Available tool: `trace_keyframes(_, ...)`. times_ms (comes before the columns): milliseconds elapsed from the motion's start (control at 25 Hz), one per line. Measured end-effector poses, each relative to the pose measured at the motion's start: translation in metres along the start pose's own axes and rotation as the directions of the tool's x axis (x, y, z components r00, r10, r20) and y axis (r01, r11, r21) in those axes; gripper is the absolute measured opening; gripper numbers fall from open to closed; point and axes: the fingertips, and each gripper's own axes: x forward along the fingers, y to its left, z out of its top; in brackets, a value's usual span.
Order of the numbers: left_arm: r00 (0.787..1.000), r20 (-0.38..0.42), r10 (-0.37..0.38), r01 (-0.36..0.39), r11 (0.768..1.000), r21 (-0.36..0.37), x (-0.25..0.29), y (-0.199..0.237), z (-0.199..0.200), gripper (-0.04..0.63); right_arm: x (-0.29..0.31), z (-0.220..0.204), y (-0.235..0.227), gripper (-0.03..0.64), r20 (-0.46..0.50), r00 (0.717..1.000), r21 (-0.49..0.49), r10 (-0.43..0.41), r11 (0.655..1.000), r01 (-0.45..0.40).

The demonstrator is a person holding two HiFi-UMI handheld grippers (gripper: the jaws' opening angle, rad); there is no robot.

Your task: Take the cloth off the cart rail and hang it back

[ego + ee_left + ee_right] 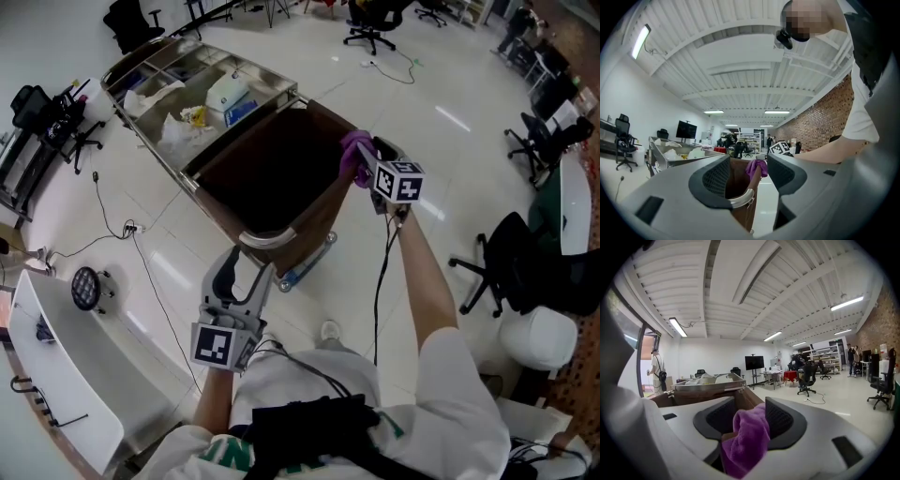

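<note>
We see a fuzzy purple cloth (746, 439), soft and bunched, draped over the top edge of the cart's brown bag (272, 173) at its far right corner. Our right tool (749, 414) has its ribbed black pads apart, with the cloth loose between them. Our left tool (747, 177) is also open at the near end. The curved chrome rail (740, 199) shows between its jaws, and we cannot tell whether they touch it.
</note>
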Motion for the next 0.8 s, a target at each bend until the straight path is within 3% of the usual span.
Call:
trace_keyframes(440, 1.0, 0.021, 0.002, -0.002, 1.0, -0.003, 0.001, 0.005, 0.005, 0.244, -0.064, 0.026, 0.042, 0.232, 0.149, 0.988, 0.011, 0.05, 0.999, -0.052)
trace_keyframes(800, 0.999, 0.043, 0.014, -0.014, 1.0, -0.001, 0.002, 0.011, 0.01, 0.244, -0.143, 0.051, 0.123, 0.232, 0.327, 0.939, 0.036, 0.108, 0.991, -0.127)
